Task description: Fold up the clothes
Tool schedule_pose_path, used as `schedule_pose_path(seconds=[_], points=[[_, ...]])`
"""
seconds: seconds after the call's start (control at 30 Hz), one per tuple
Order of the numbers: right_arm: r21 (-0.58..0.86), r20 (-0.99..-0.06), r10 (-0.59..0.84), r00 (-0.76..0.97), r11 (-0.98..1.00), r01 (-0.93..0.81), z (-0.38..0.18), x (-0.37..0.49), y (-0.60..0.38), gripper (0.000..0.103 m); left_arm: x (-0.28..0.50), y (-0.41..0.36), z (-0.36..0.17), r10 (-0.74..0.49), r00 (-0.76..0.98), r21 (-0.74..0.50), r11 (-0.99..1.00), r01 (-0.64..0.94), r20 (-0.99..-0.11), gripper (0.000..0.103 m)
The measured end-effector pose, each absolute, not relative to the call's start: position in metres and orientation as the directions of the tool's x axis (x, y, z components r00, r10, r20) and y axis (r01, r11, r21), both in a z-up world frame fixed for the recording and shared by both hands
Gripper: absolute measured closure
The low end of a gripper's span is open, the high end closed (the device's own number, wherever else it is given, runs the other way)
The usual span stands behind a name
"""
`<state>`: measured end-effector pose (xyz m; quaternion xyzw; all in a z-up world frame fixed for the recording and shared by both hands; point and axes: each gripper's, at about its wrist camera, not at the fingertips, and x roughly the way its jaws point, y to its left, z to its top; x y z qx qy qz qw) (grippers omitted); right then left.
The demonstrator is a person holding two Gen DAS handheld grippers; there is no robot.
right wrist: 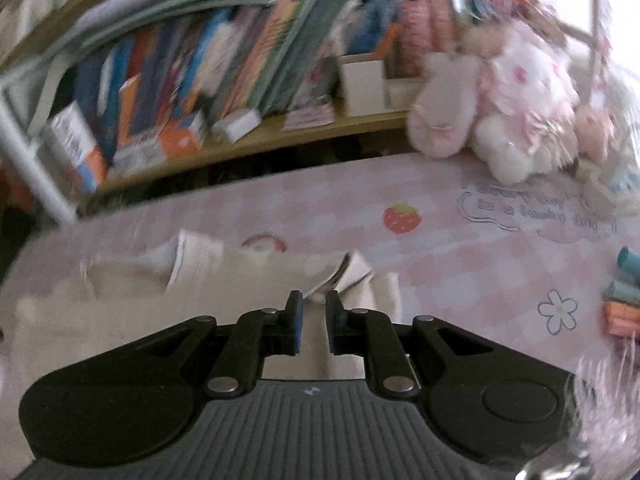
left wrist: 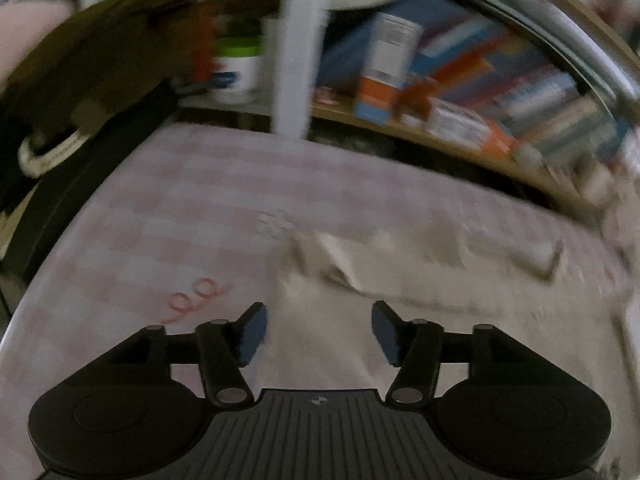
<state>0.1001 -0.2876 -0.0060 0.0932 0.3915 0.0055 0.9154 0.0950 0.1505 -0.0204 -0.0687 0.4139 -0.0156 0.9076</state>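
Observation:
A cream garment [left wrist: 420, 268] lies crumpled on the pink checked bed cover [left wrist: 180, 200], spreading from the middle to the right of the left wrist view. My left gripper [left wrist: 319, 312] hovers over its near edge, its jaws wide apart with nothing between the pads. In the right wrist view the same cream garment [right wrist: 192, 264] lies partly folded on the cover [right wrist: 460, 264], with a lifted corner [right wrist: 352, 270] just beyond the fingertips. My right gripper [right wrist: 313, 300] stands over it with a narrow gap between its blue pads, which press on nothing. Both pictures are blurred.
A wooden shelf [right wrist: 280, 136] packed with books runs along the far side of the bed. Pink and white plush toys [right wrist: 500, 120] sit at the back right, and coloured rolls [right wrist: 624, 296] at the right edge. A white post [left wrist: 298, 48] and a green-lidded jar [left wrist: 238, 68] stand behind.

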Motion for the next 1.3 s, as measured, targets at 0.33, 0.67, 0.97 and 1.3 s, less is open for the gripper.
schedule_pose_path(seconds=[0.33, 0.67, 0.97, 1.3], points=[[0.027, -0.734, 0.062, 0.676, 0.998, -0.063, -0.033, 0.084, -0.225, 0.040, 0.078, 0.061, -0.031, -0.083, 0.648, 0.034, 0.985, 0.166, -0.757, 0.034], [-0.050, -0.737, 0.045, 0.675, 0.991, -0.122, -0.048, 0.081, -0.198, 0.021, 0.075, 0.017, -0.042, -0.067, 0.638, 0.142, 0.952, 0.271, -0.767, 0.028], [-0.004, -0.768, 0.097, 0.633, 0.988, -0.157, -0.064, 0.083, -0.199, 0.014, 0.085, 0.006, -0.047, -0.097, 0.634, 0.131, 0.944, 0.302, -0.767, 0.028], [0.004, -0.763, 0.118, 0.636, 0.984, -0.177, -0.065, 0.084, -0.201, 0.009, 0.114, 0.001, -0.054, -0.156, 0.615, 0.078, 0.939, 0.336, -0.773, 0.028]])
